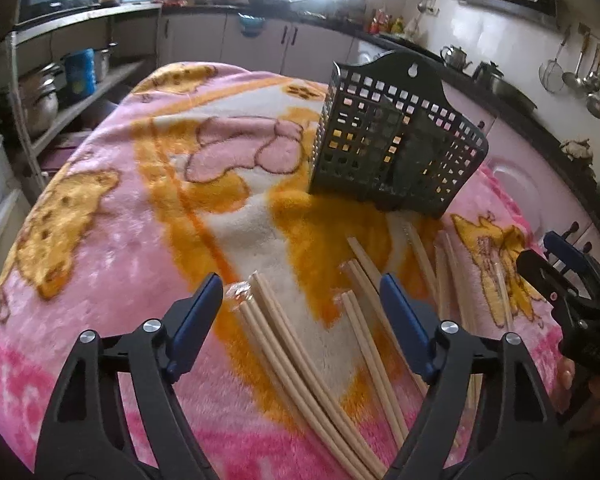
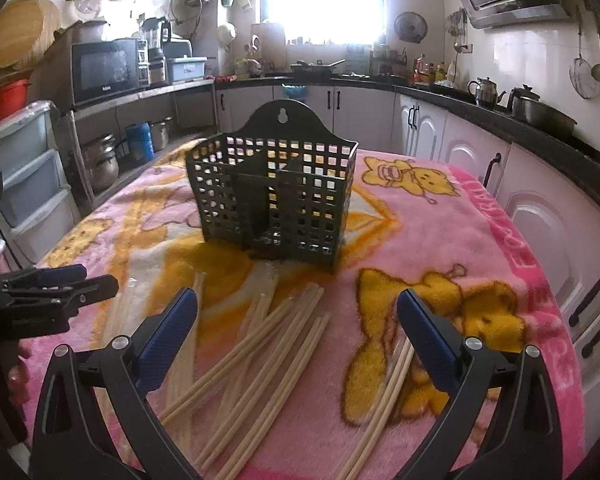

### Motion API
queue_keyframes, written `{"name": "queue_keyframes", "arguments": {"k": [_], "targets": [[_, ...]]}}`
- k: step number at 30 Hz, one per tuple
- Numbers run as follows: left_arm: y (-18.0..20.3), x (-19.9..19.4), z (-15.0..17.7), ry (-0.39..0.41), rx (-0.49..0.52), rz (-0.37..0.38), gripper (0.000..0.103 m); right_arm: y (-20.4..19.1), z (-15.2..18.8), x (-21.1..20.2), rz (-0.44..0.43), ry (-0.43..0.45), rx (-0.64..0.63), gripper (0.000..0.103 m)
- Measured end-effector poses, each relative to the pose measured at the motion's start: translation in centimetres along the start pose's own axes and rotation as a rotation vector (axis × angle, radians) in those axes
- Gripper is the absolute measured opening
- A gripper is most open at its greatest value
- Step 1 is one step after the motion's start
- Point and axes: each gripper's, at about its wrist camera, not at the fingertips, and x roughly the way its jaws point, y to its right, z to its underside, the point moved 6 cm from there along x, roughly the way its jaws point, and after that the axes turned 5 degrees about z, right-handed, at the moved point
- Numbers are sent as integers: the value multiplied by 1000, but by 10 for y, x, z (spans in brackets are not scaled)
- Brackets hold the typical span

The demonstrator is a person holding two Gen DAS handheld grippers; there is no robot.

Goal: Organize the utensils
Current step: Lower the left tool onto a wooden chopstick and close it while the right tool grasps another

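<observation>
You have one pink and orange fleece blanket (image 2: pixel 440 240) with bear cartoons spread over the table; the lettering along its right border is too warped to read. On it stands one dark perforated utensil caddy (image 2: pixel 276 200), upright, with inner dividers and a keyhole hanger tab on its back plate. Just in front of the caddy lies a loose scatter of pale wooden chopsticks (image 2: pixel 268 344), overlapping so much that you cannot count them exactly; a few chopsticks lie apart, to the right of the main scatter. Your left gripper (image 1: pixel 302 300) hangs over the chopsticks nearest you, jaws spread wide, holding nothing. Your right gripper (image 2: pixel 296 320) likewise hangs spread and empty above the scatter, short of the caddy.
</observation>
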Motion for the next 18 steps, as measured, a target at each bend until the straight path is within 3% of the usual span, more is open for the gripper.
{"name": "queue_keyframes", "arguments": {"k": [9,13,15,17,18], "targets": [[-20,35,-12,-133,-28,-10,54,11,-2,52,-22,-122,2,97],[-27,44,-12,-182,-46,-1,40,14,-2,71,-46,-160,29,97],[-27,48,-11,-202,-44,-3,34,15,-2,79,-53,-180,41,94],[-26,51,-10,-213,-45,3,26,17,1,87,-73,-212,66,79],[-25,52,-10,-216,-41,8,25,18,2,91,-86,-230,84,79]]}}
